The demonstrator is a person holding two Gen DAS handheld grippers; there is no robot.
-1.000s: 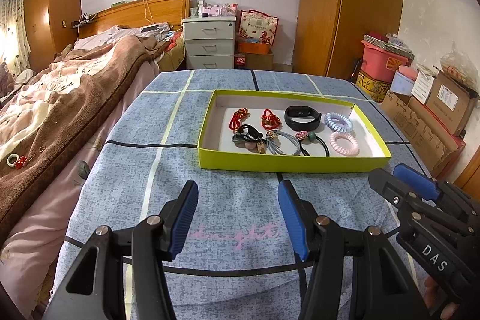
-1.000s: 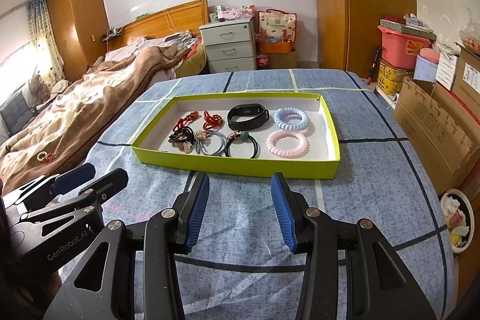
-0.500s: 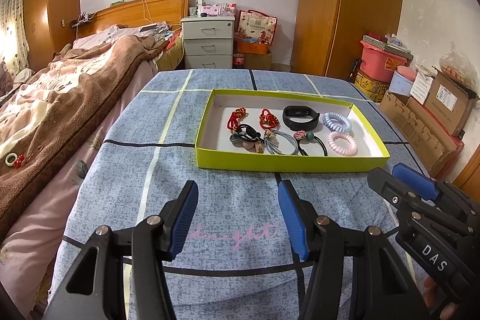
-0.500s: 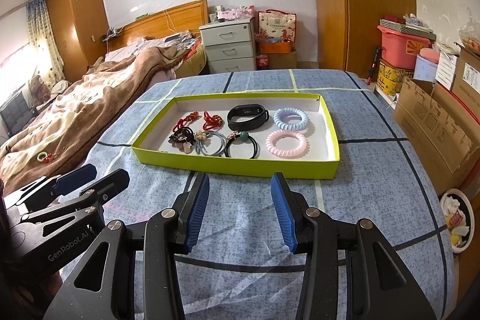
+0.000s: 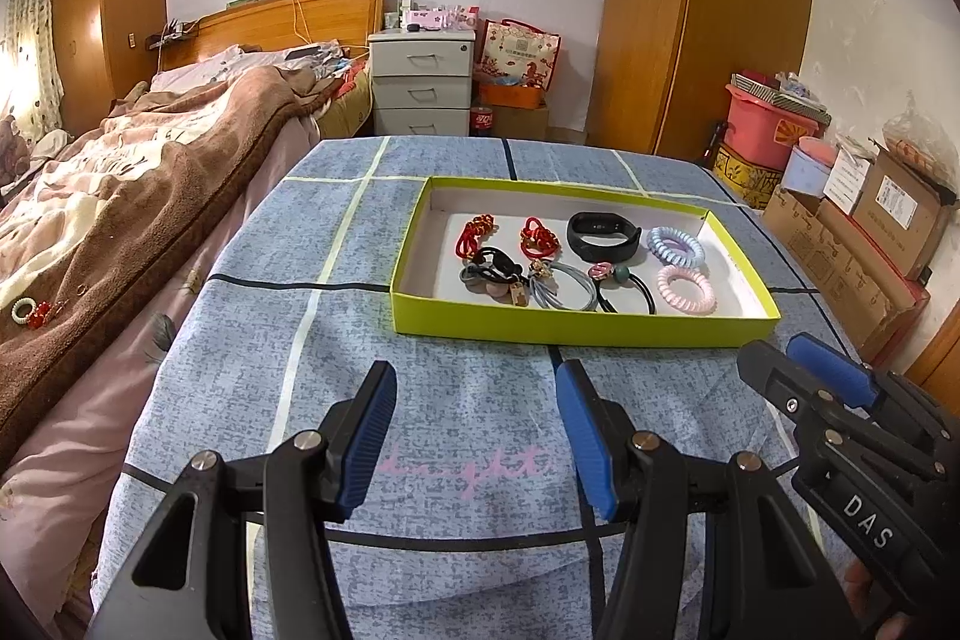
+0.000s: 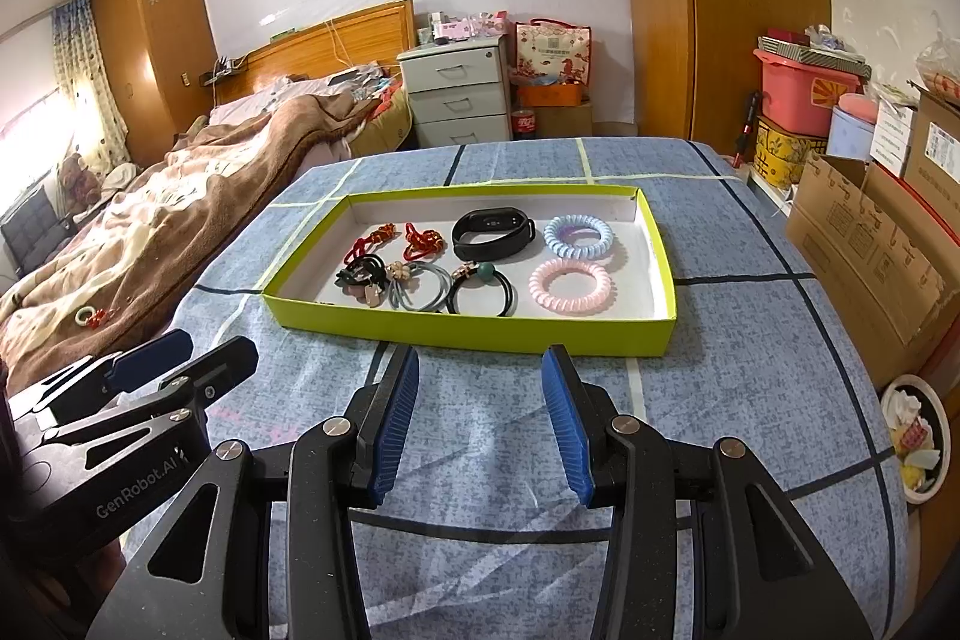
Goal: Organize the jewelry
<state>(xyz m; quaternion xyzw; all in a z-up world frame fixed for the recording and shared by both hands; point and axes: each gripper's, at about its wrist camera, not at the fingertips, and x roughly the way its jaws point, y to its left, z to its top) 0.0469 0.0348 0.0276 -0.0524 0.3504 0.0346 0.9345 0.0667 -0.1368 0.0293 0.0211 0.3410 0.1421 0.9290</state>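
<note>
- Bedroom furniture is seen behind a table draped in a blue checked cloth, on which a yellow-green tray is set toward the far edge.
- All jewelry on the table appears gathered in the tray: red knotted pieces at its far left, a black band mid-back, a blue coil and a pink coil at its right end, dark ties along the near wall.
- Sorting is judged nearly finished; a small ring with red beads is left on the bed blanket.
- Left gripper and right gripper are held with fingers apart, empty, near the table's near edge.
- Tangled ties cannot be counted.
</note>
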